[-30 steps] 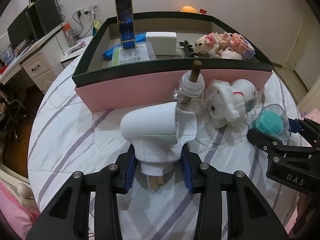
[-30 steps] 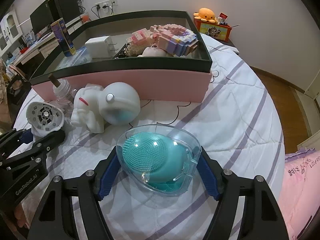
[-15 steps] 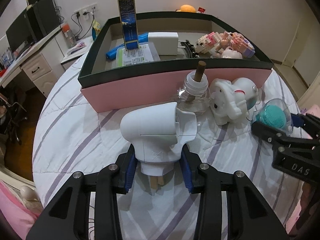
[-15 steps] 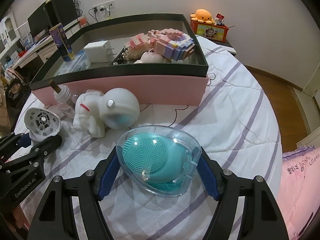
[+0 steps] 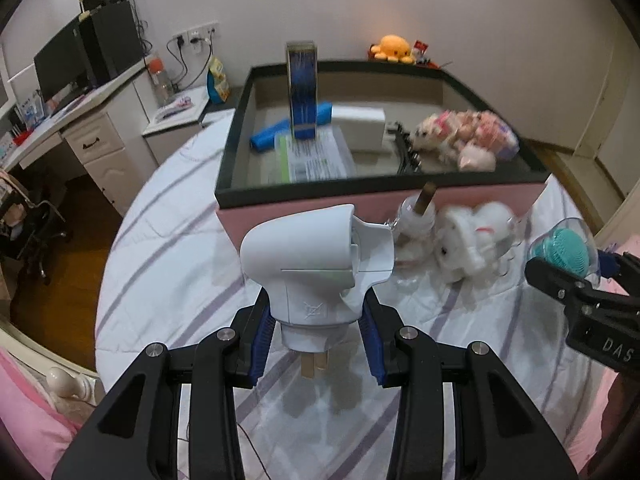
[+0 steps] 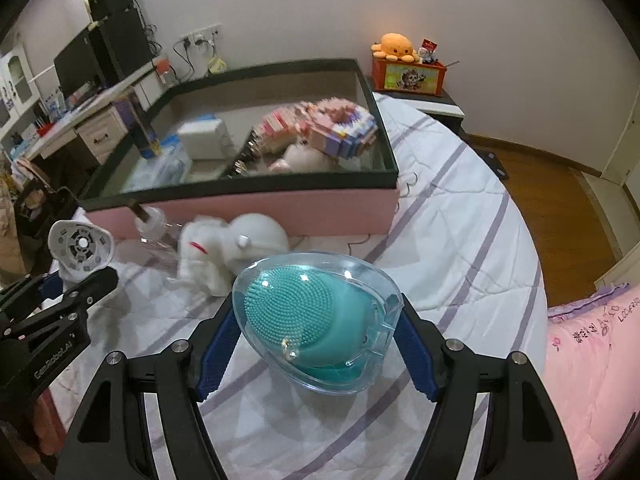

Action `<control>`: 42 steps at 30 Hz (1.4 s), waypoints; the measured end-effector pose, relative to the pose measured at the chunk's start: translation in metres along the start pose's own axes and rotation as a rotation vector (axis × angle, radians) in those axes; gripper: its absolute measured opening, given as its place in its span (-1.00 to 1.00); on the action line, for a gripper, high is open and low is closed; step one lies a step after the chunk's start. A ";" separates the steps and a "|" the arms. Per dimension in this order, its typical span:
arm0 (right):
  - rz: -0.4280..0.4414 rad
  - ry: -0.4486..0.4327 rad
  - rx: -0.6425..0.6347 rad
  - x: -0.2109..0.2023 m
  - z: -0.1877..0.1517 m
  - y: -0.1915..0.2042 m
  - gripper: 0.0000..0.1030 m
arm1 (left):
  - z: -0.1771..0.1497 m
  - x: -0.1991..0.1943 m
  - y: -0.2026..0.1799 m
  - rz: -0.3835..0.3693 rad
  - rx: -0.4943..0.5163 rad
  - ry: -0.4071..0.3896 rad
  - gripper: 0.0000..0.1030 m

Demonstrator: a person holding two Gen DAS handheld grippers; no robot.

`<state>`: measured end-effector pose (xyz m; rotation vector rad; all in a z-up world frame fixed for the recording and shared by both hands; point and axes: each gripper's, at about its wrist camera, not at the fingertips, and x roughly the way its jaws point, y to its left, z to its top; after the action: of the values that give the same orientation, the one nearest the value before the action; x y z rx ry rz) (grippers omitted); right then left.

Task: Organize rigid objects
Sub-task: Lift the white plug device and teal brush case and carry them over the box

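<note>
My left gripper is shut on a white plug-in device and holds it above the striped bedsheet. It also shows in the right wrist view. My right gripper is shut on a teal facial brush in a clear case, lifted off the bed; the case also shows in the left wrist view. A pink box with a dark rim stands ahead, holding a blue pack, a white adapter and block toys.
A white toy figure and a small clear bottle with a brown wick lie on the bed in front of the box. A desk stands to the left. A pink quilt lies on the right.
Both grippers have risen with their objects; the box and the toys on the bed now sit lower and farther off in both views.
</note>
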<state>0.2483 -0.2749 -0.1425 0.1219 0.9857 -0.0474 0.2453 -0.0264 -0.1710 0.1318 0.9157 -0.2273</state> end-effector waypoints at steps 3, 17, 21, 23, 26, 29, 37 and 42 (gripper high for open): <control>-0.001 -0.043 -0.006 -0.018 0.001 0.004 0.44 | 0.002 -0.016 -0.002 0.003 0.010 -0.038 -0.23; 0.008 -0.304 -0.055 -0.137 -0.009 0.015 0.44 | -0.009 -0.137 -0.002 0.036 -0.007 -0.319 -0.23; 0.010 -0.371 -0.076 -0.169 -0.021 0.021 0.44 | -0.017 -0.169 -0.004 0.038 -0.003 -0.389 -0.23; 0.020 -0.387 -0.088 -0.178 -0.027 0.023 0.44 | -0.022 -0.180 -0.004 0.025 -0.005 -0.411 -0.23; 0.037 -0.397 -0.090 -0.185 -0.034 0.024 0.44 | -0.028 -0.191 -0.005 0.034 -0.004 -0.428 -0.23; 0.040 -0.399 -0.083 -0.187 -0.040 0.023 0.44 | -0.035 -0.196 -0.006 0.018 -0.001 -0.440 -0.23; 0.041 -0.375 -0.060 -0.179 -0.043 0.019 0.43 | -0.040 -0.194 -0.009 0.020 -0.002 -0.421 -0.23; 0.042 -0.372 -0.063 -0.179 -0.044 0.020 0.43 | -0.039 -0.194 -0.010 0.020 -0.002 -0.417 -0.23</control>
<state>0.1150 -0.2522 -0.0162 0.0719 0.6119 0.0000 0.0988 -0.0010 -0.0399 0.0872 0.4995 -0.2249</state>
